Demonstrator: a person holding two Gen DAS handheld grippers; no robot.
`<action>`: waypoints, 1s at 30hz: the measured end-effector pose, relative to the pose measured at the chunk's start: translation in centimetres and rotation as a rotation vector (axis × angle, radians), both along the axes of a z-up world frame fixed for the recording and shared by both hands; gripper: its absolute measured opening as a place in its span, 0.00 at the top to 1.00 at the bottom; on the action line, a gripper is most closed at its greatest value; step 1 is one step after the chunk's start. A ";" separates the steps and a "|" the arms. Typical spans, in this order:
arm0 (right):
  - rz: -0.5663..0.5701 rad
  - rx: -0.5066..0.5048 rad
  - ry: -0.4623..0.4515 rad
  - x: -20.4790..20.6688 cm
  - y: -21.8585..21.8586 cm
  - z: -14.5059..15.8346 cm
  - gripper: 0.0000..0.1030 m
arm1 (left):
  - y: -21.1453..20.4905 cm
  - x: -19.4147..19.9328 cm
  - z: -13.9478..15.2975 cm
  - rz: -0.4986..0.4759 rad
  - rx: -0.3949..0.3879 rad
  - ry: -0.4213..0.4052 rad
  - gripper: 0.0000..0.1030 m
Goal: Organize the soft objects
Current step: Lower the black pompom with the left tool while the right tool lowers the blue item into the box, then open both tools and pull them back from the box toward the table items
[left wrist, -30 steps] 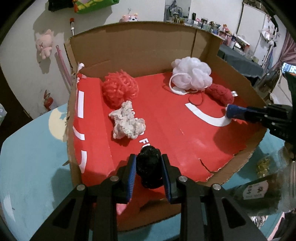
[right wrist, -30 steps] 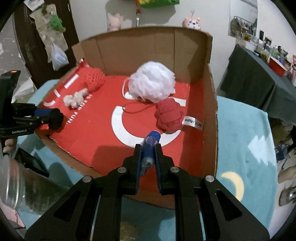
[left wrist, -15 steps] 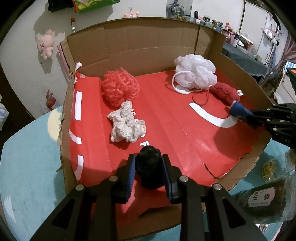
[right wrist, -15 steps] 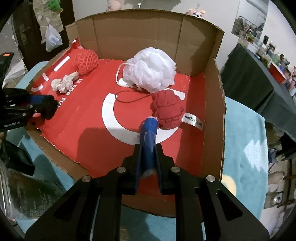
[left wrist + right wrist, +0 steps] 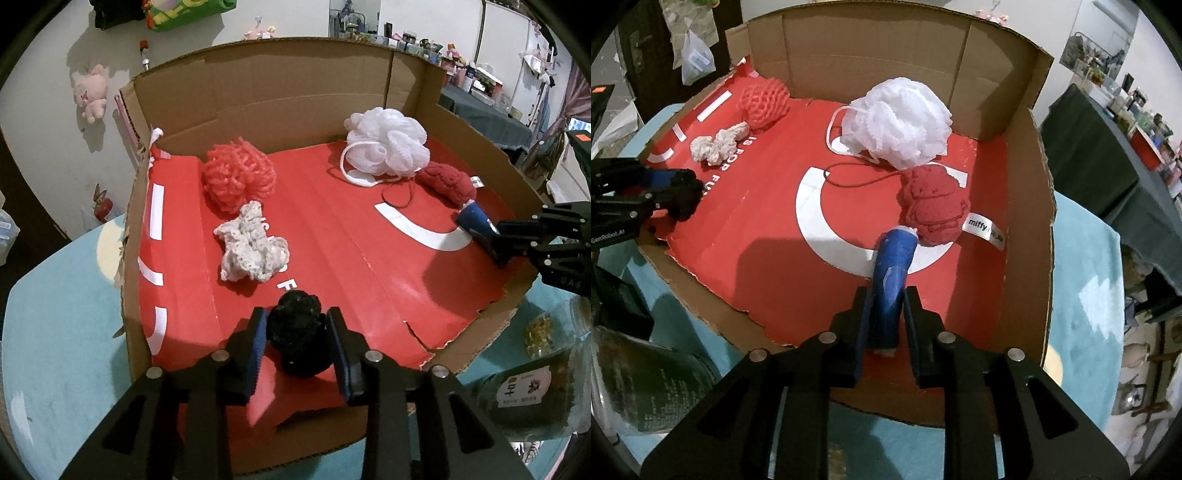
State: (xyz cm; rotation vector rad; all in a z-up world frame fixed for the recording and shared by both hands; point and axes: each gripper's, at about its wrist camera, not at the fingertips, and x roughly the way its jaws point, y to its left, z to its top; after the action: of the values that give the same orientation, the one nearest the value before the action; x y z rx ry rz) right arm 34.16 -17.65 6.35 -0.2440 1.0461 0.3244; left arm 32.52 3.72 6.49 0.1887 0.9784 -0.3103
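Note:
An open cardboard box with a red floor holds the soft things. My left gripper is at the box's near edge. Its jaws are opening around a black fuzzy ball that rests on the red floor, the pads barely clear of it. My right gripper is at the other side, its jaws also opening. A blue roll stands loosely between them, its tip down beside a dark red knitted toy. Further in lie a white mesh puff, a coral crochet ball and a white crochet piece.
The box's front wall is torn low; its back and side walls stand high. The box sits on a teal cloth. A clear jar with a label stands just outside the box between the two grippers. A dark covered table is beyond.
Both pairs of jaws have widened. The black ball has puffed out between the left pads. The right gripper tipped downward and the blue roll's tip came down beside the red toy.

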 end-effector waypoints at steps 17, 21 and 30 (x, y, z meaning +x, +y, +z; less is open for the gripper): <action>-0.065 0.086 -0.235 -6.5 -0.7 8.3 0.29 | 0.9 -7.5 7.5 0.040 -0.119 -0.213 0.21; -0.053 0.141 -0.326 -10.3 -0.7 11.2 0.24 | 1.2 -11.1 9.4 0.064 -0.177 -0.276 0.13; -0.029 0.186 -0.589 -21.3 0.6 15.0 0.15 | 0.5 -19.9 11.8 0.100 -0.201 -0.451 0.05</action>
State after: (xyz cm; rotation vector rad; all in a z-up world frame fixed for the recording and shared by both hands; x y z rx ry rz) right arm 12.85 -17.01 21.30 -0.1423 0.4347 0.2967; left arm 12.58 4.20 18.31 0.0222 0.5049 -0.2575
